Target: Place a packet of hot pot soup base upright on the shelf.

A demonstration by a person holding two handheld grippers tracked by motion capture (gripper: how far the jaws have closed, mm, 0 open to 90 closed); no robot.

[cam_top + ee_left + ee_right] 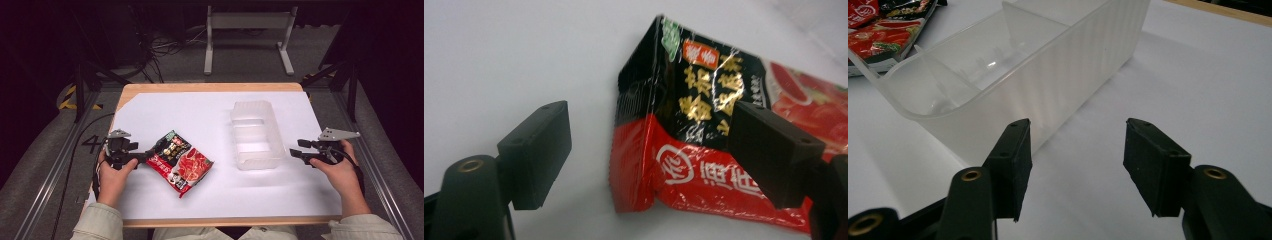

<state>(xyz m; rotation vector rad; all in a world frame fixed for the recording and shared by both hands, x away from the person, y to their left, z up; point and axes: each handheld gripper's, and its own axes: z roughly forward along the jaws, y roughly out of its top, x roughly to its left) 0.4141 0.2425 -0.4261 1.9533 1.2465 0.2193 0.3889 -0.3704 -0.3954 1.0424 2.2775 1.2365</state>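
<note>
Noodle packet (180,162), glossy crinkled red-black plastic, lies flat at table's 8 o'clock; your left gripper (150,155) gapes around its corner. Right gripper (296,148) spread, empty, beside ribbed translucent bin (255,134).

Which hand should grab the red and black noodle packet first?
Left, probably. The left tool is open right at the corner of the red and black plastic noodle packet, one jaw over it. The right tool waits open beside the clear plastic bin, far from the packet.
</note>
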